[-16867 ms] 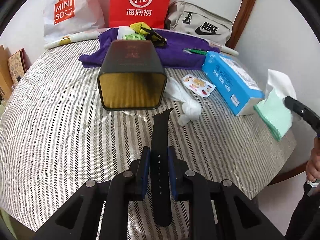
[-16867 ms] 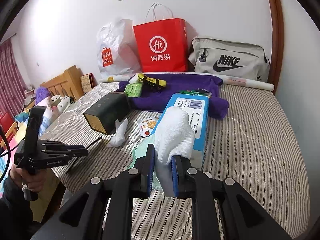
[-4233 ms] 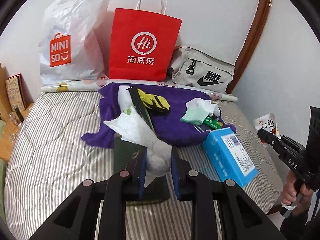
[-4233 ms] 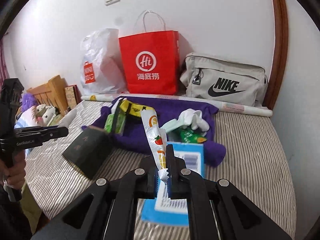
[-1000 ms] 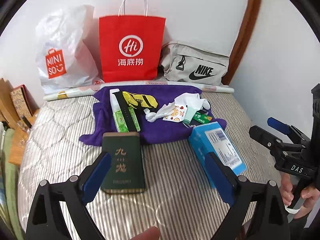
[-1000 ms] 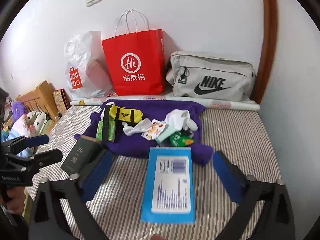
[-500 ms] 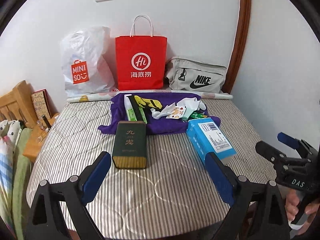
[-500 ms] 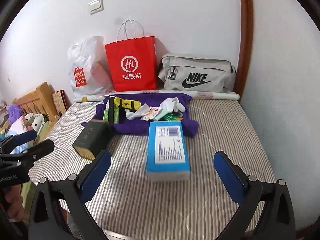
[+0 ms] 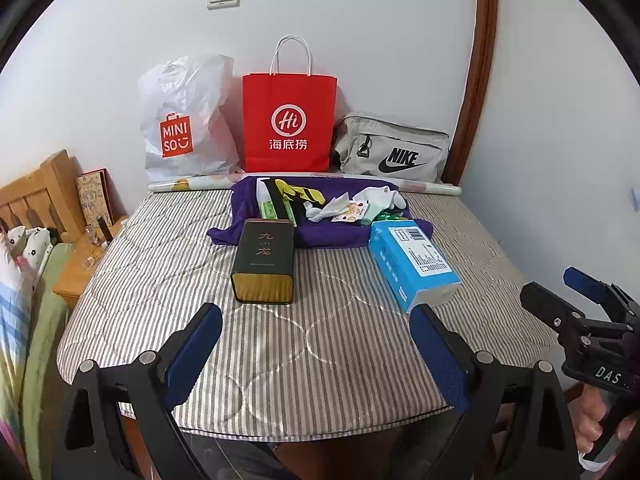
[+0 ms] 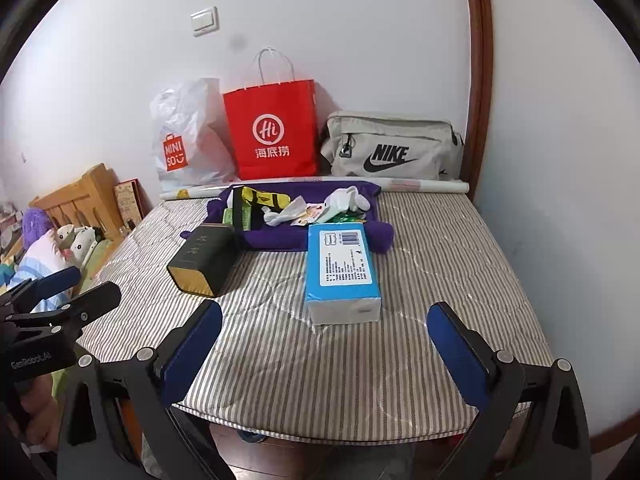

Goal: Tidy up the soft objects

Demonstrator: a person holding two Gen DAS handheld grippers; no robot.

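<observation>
Left wrist view: left claw (image 9: 316, 354) hanging spread wide and empty over the near edge of the striped mattress (image 9: 200, 280). Lying gathered on the purple towel (image 9: 328, 236) at the far end: white socks (image 9: 382, 197), a crumpled tissue (image 9: 326, 210), a snack sachet (image 9: 350, 213), a yellow-black pouch (image 9: 302, 194). Resting off the towel, nearer: the dark tea tin (image 9: 264, 260) on the left, the blue tissue pack (image 9: 412, 264) on the right, well apart. Showing at the right edge: right claw (image 9: 576, 296), parted too.

Right wrist view: right claw (image 10: 324, 344) gaping, gripping nothing, pulled away from the blue tissue pack (image 10: 342, 268). Sitting heaped on the purple towel (image 10: 296, 236), the soft pieces. Judging by this, sorting looking nearly or fully finished; perhaps only the soft tissue pack remaining.
</observation>
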